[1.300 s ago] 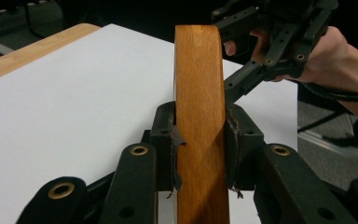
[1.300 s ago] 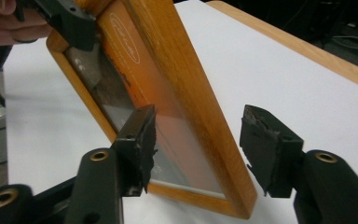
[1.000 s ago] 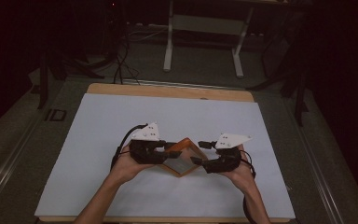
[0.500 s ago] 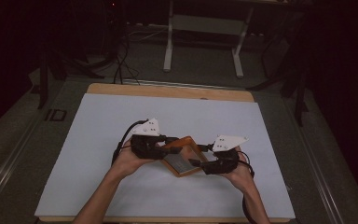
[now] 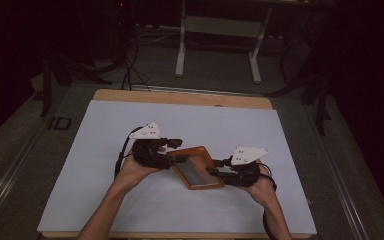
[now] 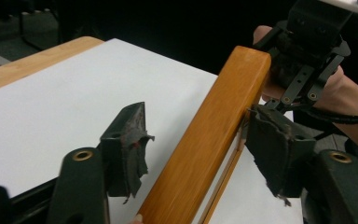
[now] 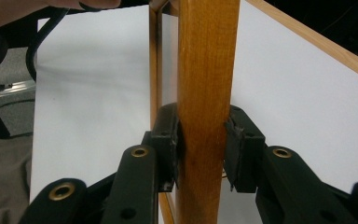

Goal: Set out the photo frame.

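A wooden frame (image 5: 197,167) with an orange-brown rim and a dark pane is held low over the white mat, between my two grippers. My right gripper (image 5: 215,169) holds its right edge. In the right gripper view the jaws have just been closing, and both pads of my right gripper (image 7: 200,133) press on the wooden rim (image 7: 207,56). My left gripper (image 5: 176,151) is at the frame's left corner. Its jaws have just been opening. In the left gripper view the rim (image 6: 214,130) passes between the jaws of my left gripper (image 6: 196,128), and the left pad (image 6: 128,140) stands clear of the wood.
The white mat (image 5: 130,125) covers a wooden table whose edge (image 5: 180,96) shows at the back. A metal stand (image 5: 182,50) and cables (image 5: 130,65) are on the dark floor beyond. The person's forearms (image 5: 110,205) come in from the bottom.
The frame has turned from a steep, edge-up tilt to lie flatter, showing its pane. The right jaws have closed onto its rim and the left jaws have spread apart.
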Demonstrator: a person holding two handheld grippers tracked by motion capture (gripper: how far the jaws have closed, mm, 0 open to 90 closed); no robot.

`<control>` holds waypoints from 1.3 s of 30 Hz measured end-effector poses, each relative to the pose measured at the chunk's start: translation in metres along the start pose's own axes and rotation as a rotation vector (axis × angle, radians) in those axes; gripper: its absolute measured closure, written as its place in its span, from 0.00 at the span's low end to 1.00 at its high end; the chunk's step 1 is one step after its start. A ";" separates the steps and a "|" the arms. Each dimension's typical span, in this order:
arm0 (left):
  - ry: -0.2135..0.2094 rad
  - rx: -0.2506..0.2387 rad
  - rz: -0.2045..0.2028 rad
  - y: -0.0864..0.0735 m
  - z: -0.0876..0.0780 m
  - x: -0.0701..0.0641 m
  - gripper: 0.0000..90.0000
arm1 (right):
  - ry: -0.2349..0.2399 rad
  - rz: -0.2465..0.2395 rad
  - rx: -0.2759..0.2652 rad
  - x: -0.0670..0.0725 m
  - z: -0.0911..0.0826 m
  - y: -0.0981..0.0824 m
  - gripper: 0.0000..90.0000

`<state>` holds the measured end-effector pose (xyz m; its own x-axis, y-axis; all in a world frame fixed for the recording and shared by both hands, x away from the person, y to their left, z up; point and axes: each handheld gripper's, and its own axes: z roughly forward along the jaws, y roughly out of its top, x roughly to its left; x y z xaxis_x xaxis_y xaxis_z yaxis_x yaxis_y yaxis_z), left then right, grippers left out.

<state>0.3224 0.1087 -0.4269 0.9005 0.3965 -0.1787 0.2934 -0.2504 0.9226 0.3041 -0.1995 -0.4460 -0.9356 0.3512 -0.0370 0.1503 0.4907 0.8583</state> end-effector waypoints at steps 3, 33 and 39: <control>0.027 -0.020 -0.007 -0.007 -0.010 0.000 0.40 | -0.002 -0.001 0.003 -0.001 -0.001 -0.001 0.76; 0.066 0.076 -0.055 -0.062 0.027 -0.008 0.47 | -0.005 -0.027 0.014 -0.004 -0.008 -0.011 0.76; 0.049 0.116 -0.023 -0.067 0.042 -0.014 0.54 | 0.001 -0.026 0.011 -0.005 -0.010 -0.014 0.76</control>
<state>0.3036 0.0828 -0.5001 0.8774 0.4448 -0.1798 0.3512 -0.3401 0.8723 0.3035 -0.2155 -0.4526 -0.9397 0.3369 -0.0588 0.1290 0.5085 0.8513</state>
